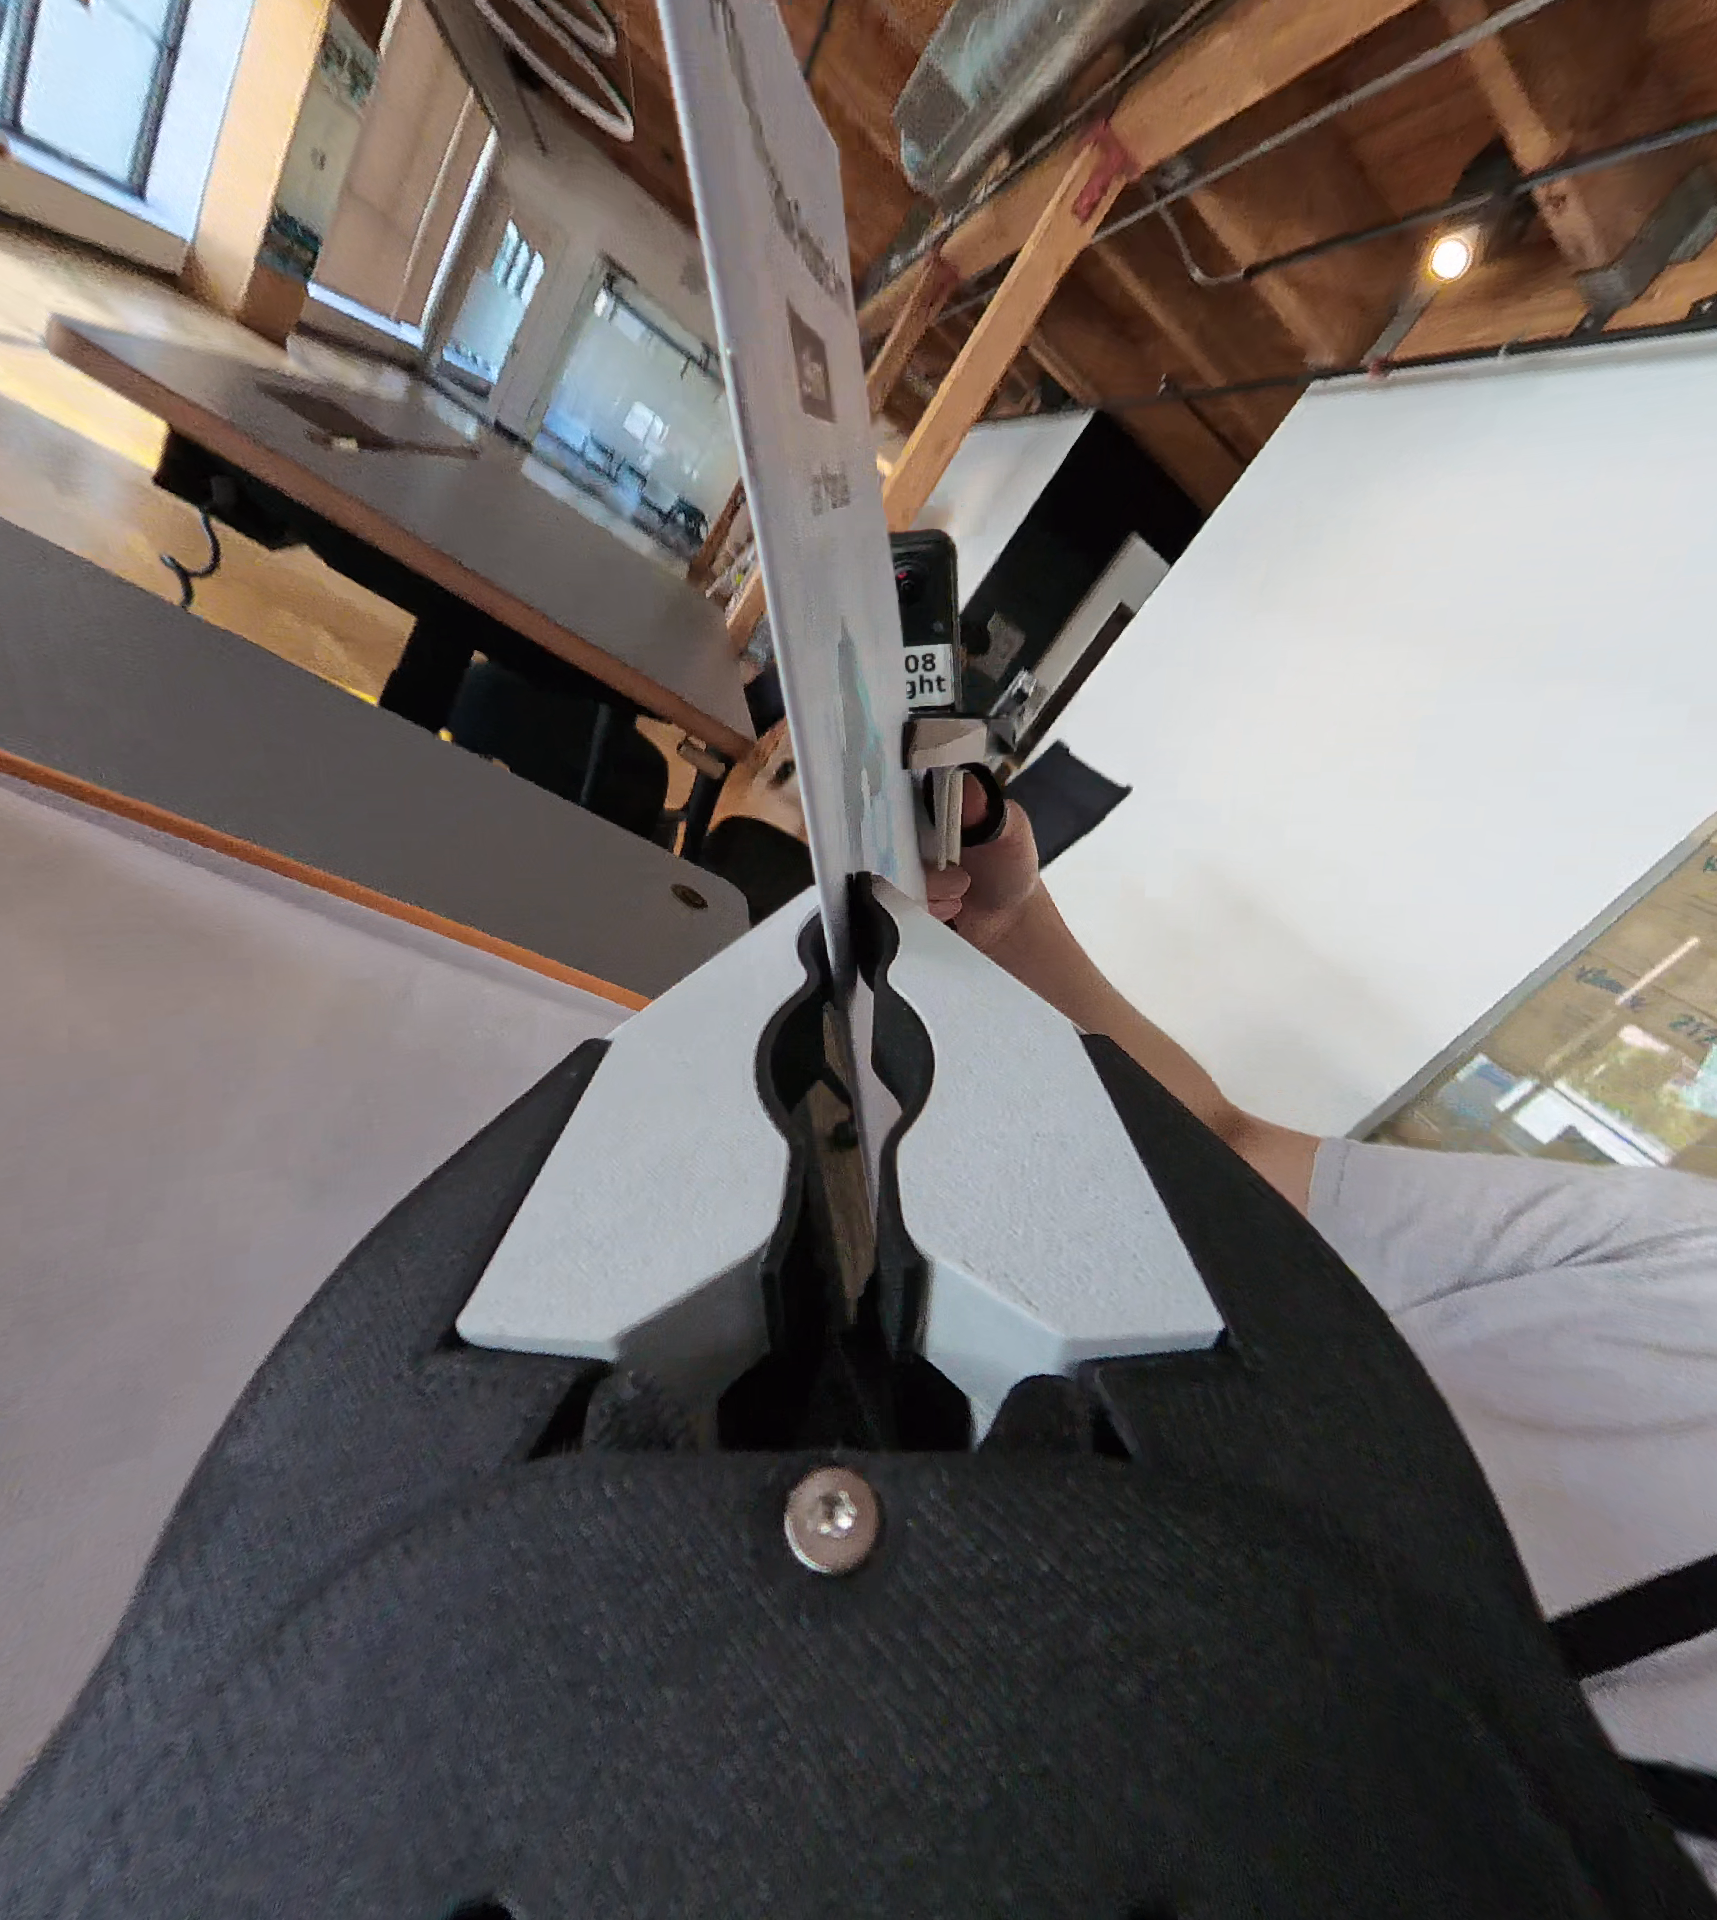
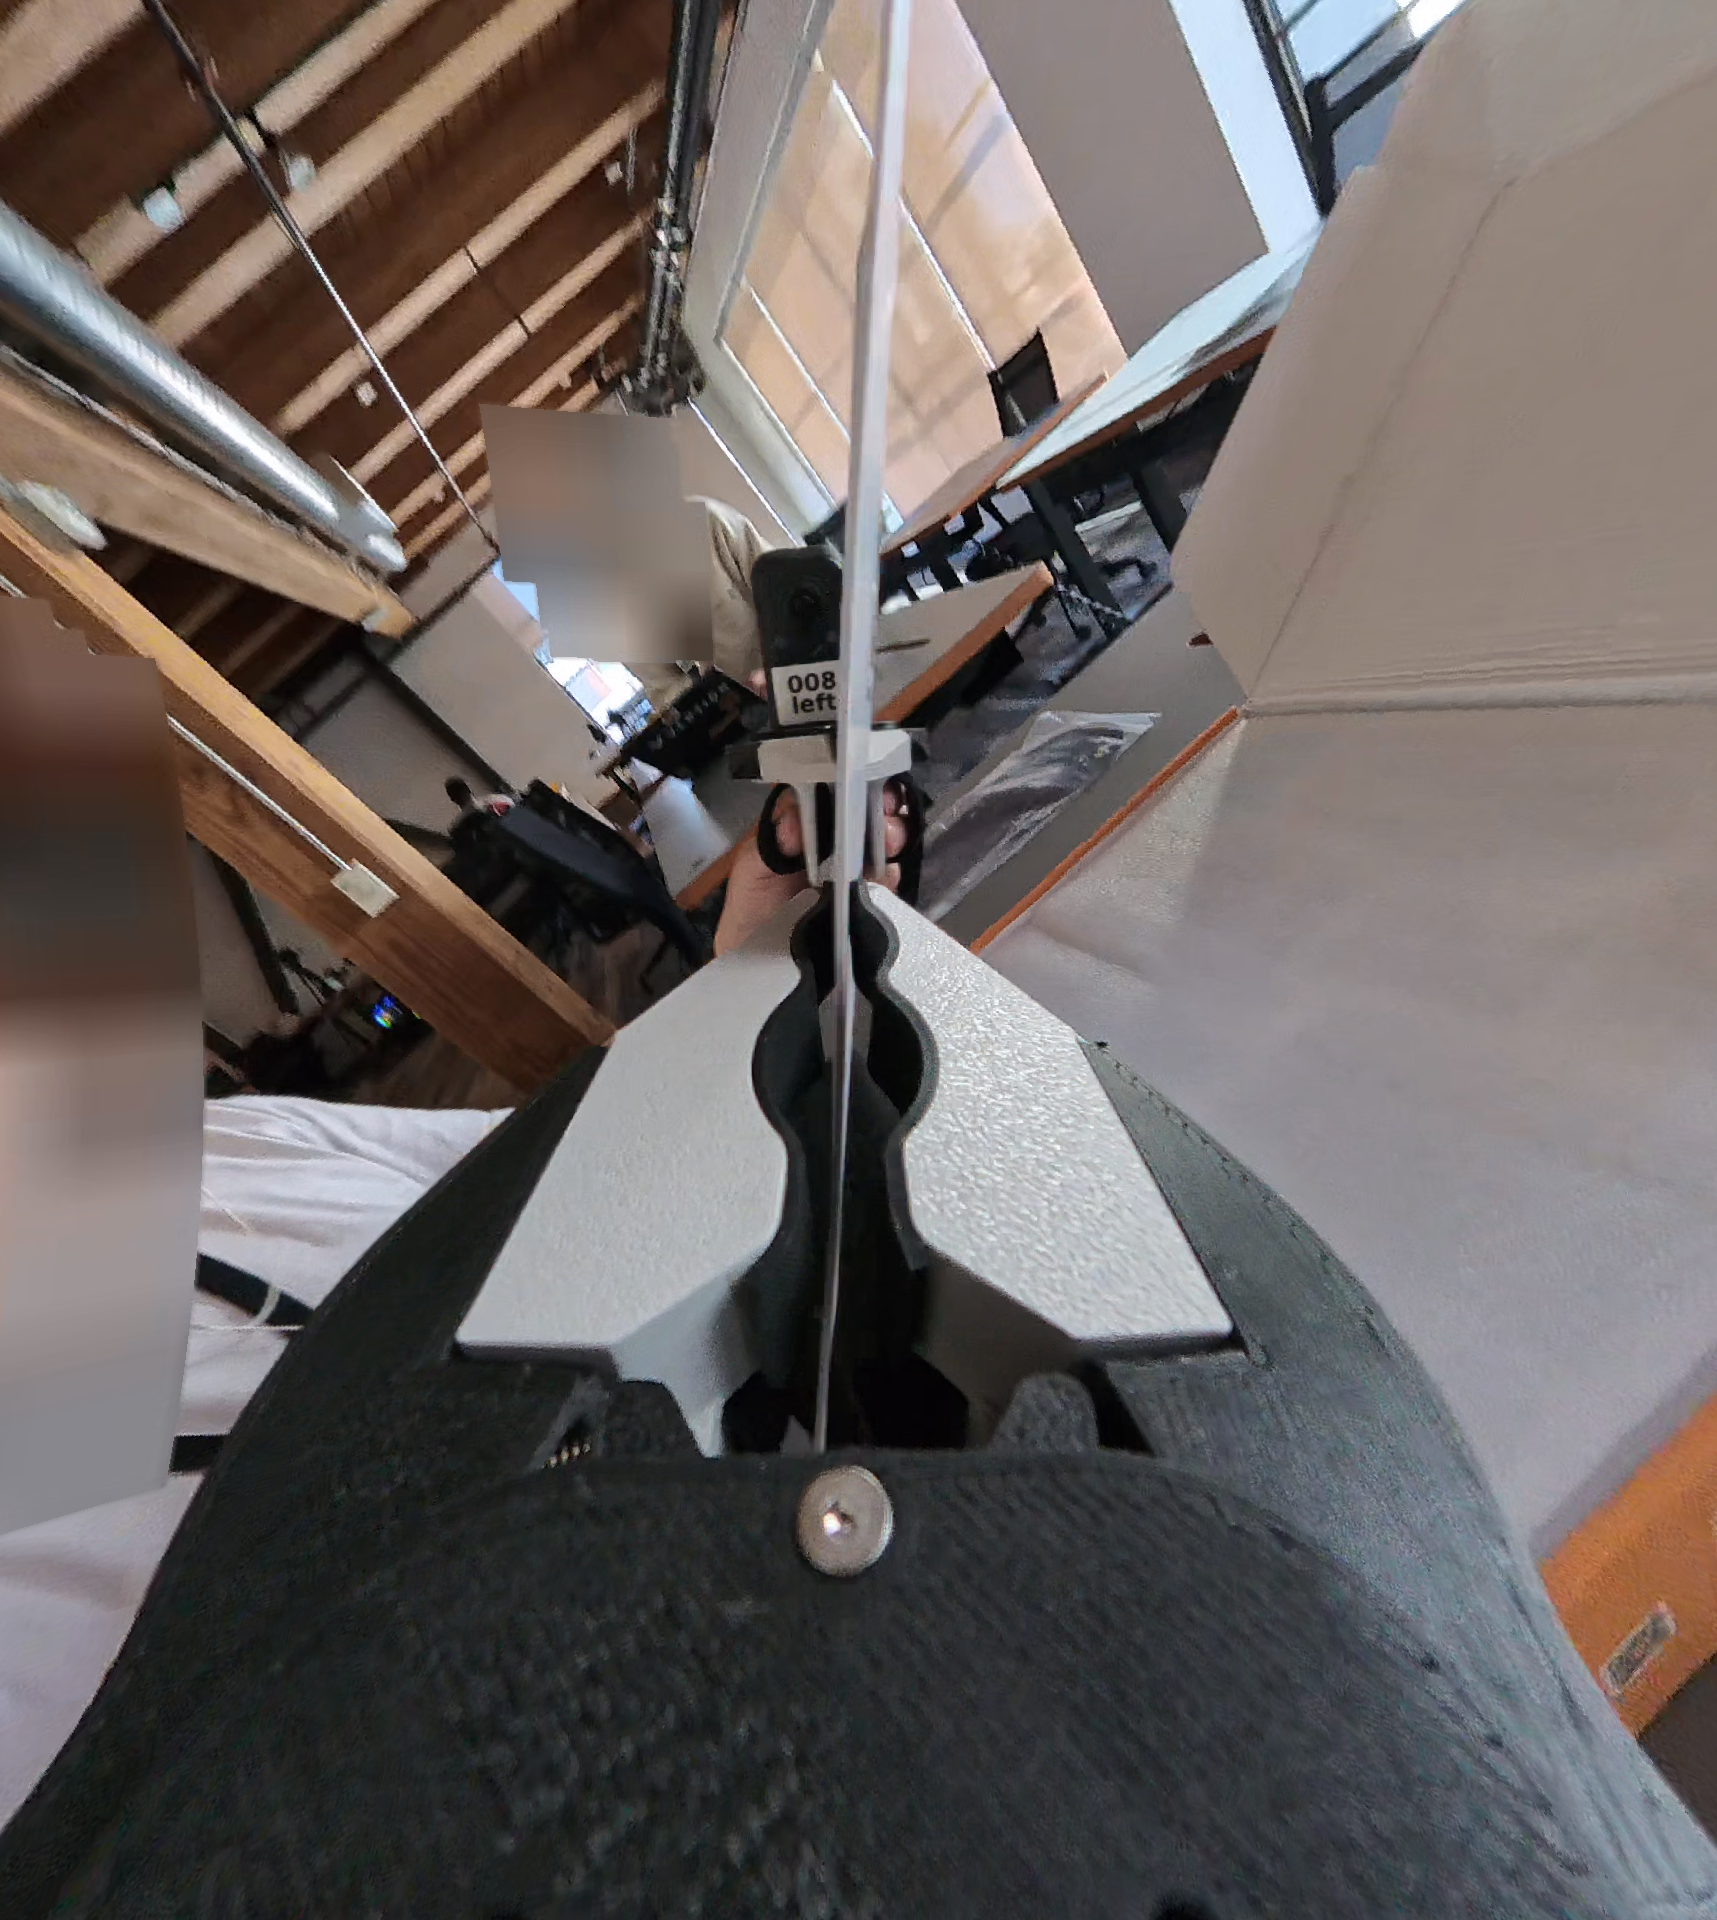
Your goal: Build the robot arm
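A thin white printed sheet (image 1: 792, 364) stands on edge and runs from my left gripper (image 1: 859, 894) up past the top of the left wrist view. My left gripper is shut on its lower edge, with both pads against it. In the right wrist view the same sheet (image 2: 869, 416) shows as a thin white line, and my right gripper (image 2: 846, 899) is shut on it. The two grippers face each other across the sheet. The right gripper (image 1: 949, 810) shows just behind the sheet in the left wrist view. The left gripper (image 2: 838, 831) shows behind it in the right wrist view.
A grey table with an orange edge (image 1: 241, 842) lies to the left, and more tables (image 1: 480, 520) stand beyond it. An open white cardboard box (image 2: 1456, 416) stands on the right. A person's arm (image 1: 1124, 1039) and light shirt (image 1: 1612, 1403) are close by. Wooden beams (image 1: 1020, 291) run overhead.
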Motion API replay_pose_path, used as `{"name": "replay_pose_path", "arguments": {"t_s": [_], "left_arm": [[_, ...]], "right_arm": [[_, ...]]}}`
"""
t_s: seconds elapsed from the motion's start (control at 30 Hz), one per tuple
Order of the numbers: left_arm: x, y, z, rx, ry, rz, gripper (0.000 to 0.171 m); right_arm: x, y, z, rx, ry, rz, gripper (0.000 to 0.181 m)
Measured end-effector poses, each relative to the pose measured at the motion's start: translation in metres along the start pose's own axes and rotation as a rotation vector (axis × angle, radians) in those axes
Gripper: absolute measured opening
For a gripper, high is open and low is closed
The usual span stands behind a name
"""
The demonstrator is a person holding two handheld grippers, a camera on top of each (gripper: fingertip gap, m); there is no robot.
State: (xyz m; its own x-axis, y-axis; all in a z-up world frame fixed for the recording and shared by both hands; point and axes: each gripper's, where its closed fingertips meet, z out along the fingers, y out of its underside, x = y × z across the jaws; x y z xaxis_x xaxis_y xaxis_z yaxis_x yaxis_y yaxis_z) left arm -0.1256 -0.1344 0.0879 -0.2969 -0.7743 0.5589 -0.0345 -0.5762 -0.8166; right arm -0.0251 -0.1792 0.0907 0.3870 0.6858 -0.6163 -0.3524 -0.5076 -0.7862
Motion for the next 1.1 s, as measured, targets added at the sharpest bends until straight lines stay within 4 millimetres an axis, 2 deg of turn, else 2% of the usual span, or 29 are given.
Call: {"name": "replay_pose_path", "arguments": {"t_s": [0.13,0.27,0.4,0.57,0.67,0.8,0.87,1.0,1.1], "left_arm": [[0.010,-0.006,0.068,-0.144,0.019,-0.009,0.000],[-0.008,0.001,0.145,-0.323,-0.007,-0.078,0.002],[-0.045,-0.003,0.212,-0.433,-0.006,-0.213,0.000],[-0.106,-0.006,0.271,-0.562,-0.102,-0.185,0.000],[-0.123,-0.005,0.305,-0.579,-0.114,-0.212,0.000],[-0.130,0.014,0.353,-0.625,-0.123,-0.197,0.000],[-0.127,0.028,0.379,-0.641,-0.122,-0.203,0.000],[-0.100,0.061,0.430,-0.626,-0.097,-0.254,0.000],[-0.070,0.085,0.465,-0.607,-0.072,-0.246,0.000]], "right_arm": [[-0.004,-0.012,-0.066,0.156,-0.027,0.092,0.000],[0.018,-0.024,-0.140,0.305,0.008,0.148,0.000],[0.061,-0.045,-0.197,0.406,-0.004,0.208,0.000],[0.135,-0.059,-0.241,0.366,0.061,0.238,0.000],[0.155,-0.066,-0.271,0.396,0.063,0.261,0.000],[0.165,-0.058,-0.319,0.395,0.135,0.248,0.000],[0.162,-0.050,-0.348,0.408,0.171,0.258,0.000],[0.141,-0.031,-0.408,0.414,0.242,0.303,0.000],[0.110,-0.021,-0.453,0.388,0.310,0.289,0.000]]}}
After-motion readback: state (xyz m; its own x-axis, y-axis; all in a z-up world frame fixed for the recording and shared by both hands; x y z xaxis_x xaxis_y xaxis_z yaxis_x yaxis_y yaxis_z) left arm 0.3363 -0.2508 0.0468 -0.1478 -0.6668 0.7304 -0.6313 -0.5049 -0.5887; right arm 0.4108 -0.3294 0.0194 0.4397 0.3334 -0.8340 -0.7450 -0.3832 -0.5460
